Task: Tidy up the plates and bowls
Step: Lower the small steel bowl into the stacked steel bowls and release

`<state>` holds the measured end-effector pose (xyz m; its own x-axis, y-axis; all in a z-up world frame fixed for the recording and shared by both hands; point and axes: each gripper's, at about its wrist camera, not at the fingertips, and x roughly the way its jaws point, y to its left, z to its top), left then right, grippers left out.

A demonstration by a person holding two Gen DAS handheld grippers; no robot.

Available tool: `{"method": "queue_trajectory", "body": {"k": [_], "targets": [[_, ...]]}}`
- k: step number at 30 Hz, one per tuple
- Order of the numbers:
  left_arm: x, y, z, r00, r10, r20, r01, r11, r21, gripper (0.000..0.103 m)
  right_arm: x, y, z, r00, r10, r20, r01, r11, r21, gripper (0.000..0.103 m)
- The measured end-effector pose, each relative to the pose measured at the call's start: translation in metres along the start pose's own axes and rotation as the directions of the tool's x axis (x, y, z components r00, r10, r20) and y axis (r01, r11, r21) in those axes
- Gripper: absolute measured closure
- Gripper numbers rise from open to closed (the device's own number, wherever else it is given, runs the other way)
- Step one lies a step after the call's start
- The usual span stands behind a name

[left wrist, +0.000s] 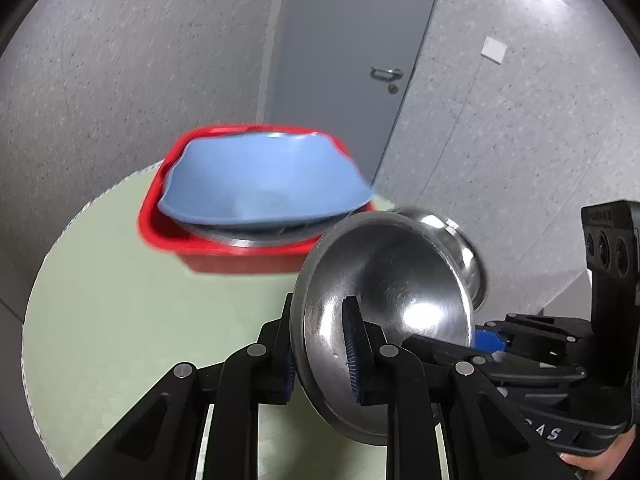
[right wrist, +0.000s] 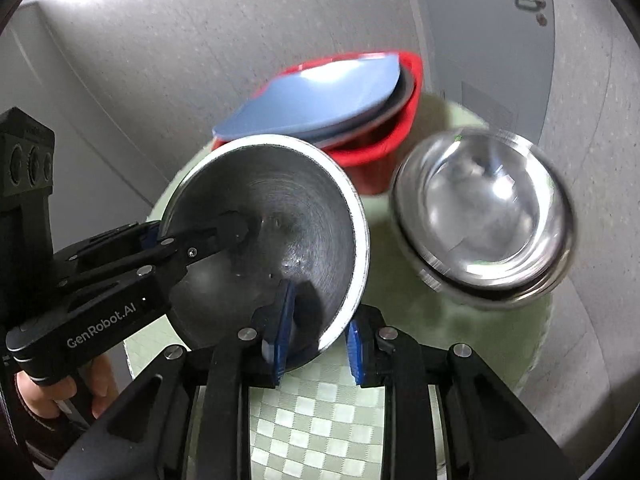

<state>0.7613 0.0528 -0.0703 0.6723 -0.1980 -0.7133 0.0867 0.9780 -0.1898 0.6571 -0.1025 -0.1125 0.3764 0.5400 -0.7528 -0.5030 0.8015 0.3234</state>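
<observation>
Both grippers hold one steel bowl (left wrist: 392, 304) tipped on its edge above the round green table (left wrist: 100, 300). My left gripper (left wrist: 320, 360) is shut on its rim. My right gripper (right wrist: 316, 344) is shut on the rim of the same bowl (right wrist: 272, 240) from the other side; the left gripper (right wrist: 224, 236) shows there gripping the far rim. A red tub (left wrist: 240, 256) at the table's far side holds a blue plate (left wrist: 260, 184) lying on steel dishes. The tub (right wrist: 384, 152) and the plate (right wrist: 320, 96) also show in the right wrist view.
A stack of steel bowls (right wrist: 484, 216) stands on the table right of the tub, seen behind the held bowl (left wrist: 460, 240) in the left wrist view. A grey door (left wrist: 352, 52) and speckled walls lie beyond. The table edge (right wrist: 536, 344) is close on the right.
</observation>
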Motion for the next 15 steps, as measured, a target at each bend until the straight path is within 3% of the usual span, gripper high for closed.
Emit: {"method": "queue_trajectory", "body": {"k": [6, 15], "targets": [[0.022, -0.04, 0.004, 1.0, -0.024, 0.001, 0.024, 0.999, 0.021, 0.087, -0.026, -0.029, 0.017, 0.998, -0.041, 0.045, 0.041, 0.999, 0.003, 0.079], [0.104, -0.066, 0.034, 0.996, -0.022, -0.081, 0.026, 0.999, 0.04, 0.086, -0.023, -0.094, 0.045, 0.993, -0.116, 0.037, 0.115, 0.993, 0.018, 0.079]]}}
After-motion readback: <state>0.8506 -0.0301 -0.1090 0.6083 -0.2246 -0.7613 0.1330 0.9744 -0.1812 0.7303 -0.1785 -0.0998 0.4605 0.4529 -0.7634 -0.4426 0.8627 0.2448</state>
